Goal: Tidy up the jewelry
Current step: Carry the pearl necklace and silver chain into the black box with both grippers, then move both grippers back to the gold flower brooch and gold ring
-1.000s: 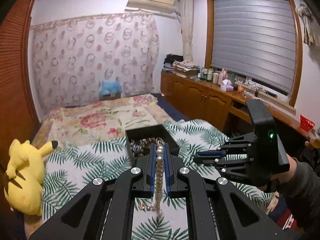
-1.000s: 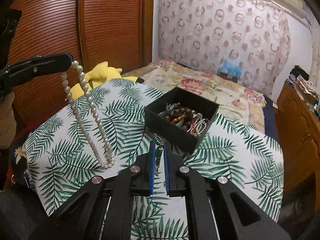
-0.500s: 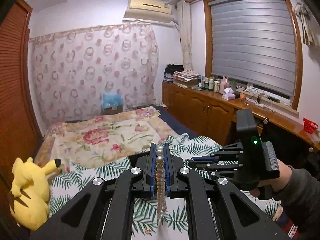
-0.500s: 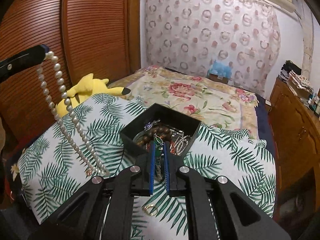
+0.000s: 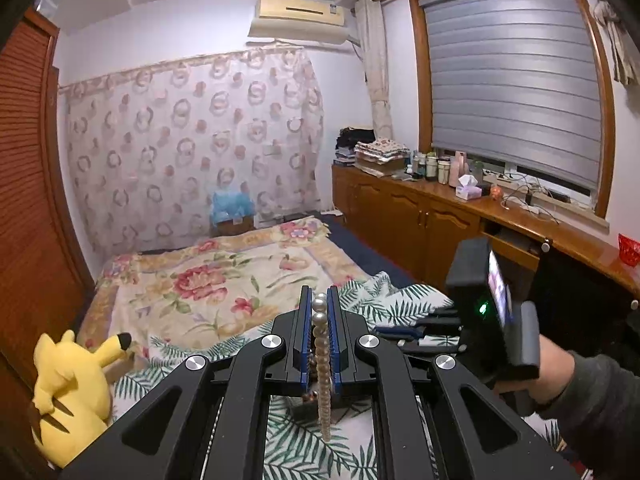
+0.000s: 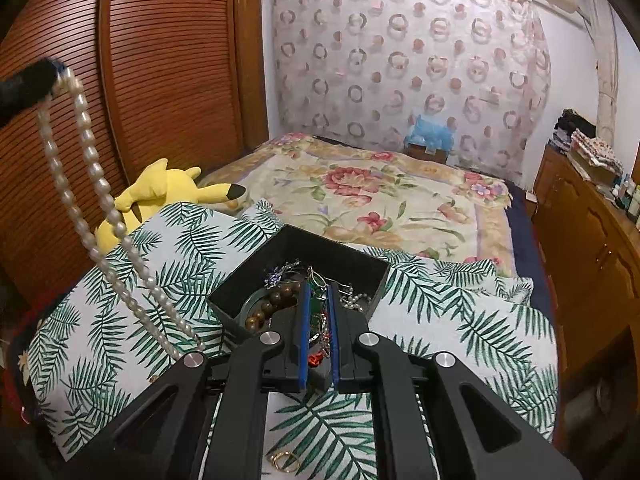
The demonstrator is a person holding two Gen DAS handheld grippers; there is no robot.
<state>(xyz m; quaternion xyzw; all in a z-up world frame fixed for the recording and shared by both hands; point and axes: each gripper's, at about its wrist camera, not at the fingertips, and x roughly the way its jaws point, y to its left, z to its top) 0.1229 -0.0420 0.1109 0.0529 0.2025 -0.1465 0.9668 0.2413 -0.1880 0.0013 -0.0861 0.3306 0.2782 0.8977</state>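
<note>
Left gripper [image 5: 319, 320] is clamped on a pearl necklace [image 5: 322, 360] that dangles. Right gripper [image 6: 319, 320] pinches a green-and-red trinket [image 6: 318, 344] over the black box [image 6: 240, 300].

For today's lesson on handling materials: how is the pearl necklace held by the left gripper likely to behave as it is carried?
The pearl necklace hangs as a long loop from the left gripper, so it is probably floppy and apt to swing. Its smooth round beads may slip. The dangling end could snag on the black box.
</note>
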